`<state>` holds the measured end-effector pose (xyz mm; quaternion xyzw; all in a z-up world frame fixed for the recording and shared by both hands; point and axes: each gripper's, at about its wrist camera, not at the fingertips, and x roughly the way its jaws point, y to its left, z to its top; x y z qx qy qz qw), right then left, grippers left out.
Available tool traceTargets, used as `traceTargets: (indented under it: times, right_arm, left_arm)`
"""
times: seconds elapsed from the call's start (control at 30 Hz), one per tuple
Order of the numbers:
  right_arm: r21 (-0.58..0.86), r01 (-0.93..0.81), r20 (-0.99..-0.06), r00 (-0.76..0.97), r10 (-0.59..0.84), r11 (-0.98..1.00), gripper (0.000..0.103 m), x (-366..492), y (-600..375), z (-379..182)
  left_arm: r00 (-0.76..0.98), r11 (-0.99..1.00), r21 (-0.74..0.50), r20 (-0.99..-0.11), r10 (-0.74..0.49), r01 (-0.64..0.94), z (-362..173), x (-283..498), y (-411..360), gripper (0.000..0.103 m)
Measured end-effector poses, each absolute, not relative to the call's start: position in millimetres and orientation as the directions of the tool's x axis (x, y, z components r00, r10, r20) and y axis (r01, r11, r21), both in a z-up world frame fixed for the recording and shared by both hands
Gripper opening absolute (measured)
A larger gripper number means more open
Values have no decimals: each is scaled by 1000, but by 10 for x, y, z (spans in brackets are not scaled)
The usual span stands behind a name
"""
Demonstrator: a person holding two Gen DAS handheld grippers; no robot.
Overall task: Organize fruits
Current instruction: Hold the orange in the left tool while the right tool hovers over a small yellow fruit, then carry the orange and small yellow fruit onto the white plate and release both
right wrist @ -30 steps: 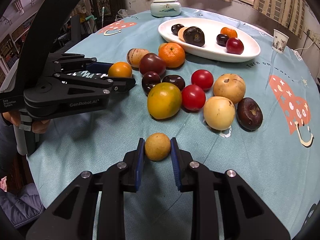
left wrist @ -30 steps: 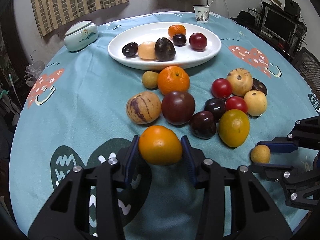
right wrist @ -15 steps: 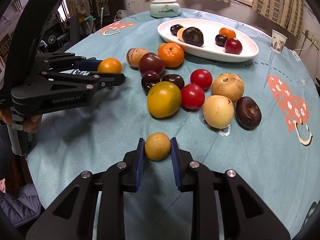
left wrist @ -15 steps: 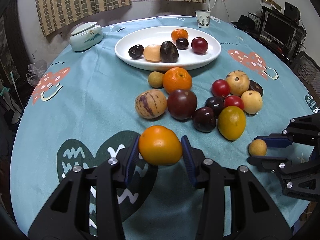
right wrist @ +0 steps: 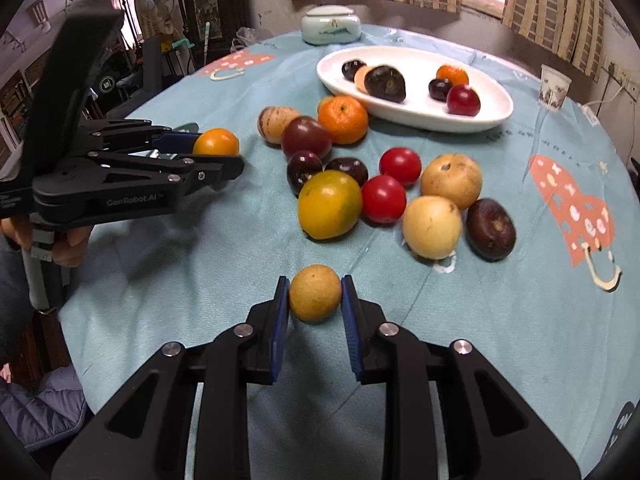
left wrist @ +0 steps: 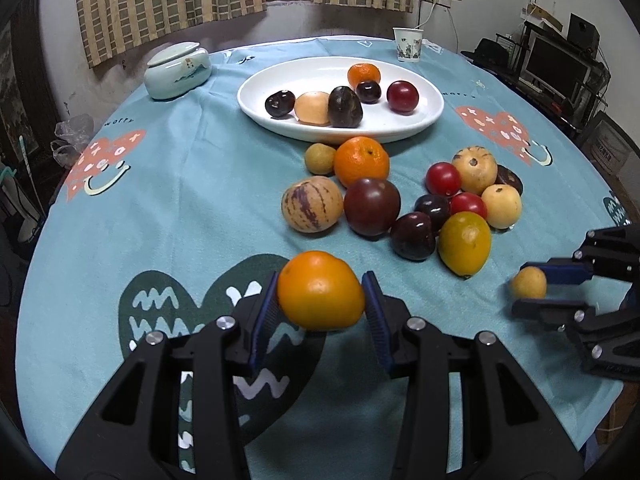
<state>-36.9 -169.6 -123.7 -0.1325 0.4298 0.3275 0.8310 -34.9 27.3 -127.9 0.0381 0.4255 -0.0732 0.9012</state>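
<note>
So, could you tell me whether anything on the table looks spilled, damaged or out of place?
Nothing spilled or damaged. Many loose fruits crowd the teal tablecloth outside the white oval plate, which holds only six.

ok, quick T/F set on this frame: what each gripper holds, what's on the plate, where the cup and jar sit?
1. The left gripper is shut on an orange fruit. True.
2. The right gripper is open and holds nothing. False: it is shut on a small tan fruit.
3. The white plate holds six fruits. True.
4. The paper cup stands on the plate. False: it stands on the tablecloth, beyond the plate.
5. The lidded ceramic jar is uncovered. False: its lid is on.
</note>
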Motion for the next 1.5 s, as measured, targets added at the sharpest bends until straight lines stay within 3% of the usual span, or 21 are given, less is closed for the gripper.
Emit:
traceTargets:
  times: [1.5]
  right_arm:
    - [91, -652, -799, 403, 446, 752, 26, -442, -1755, -1274]
  left_arm:
    - [646, 974, 83, -760, -74, 209, -1194, -533, 38, 43]
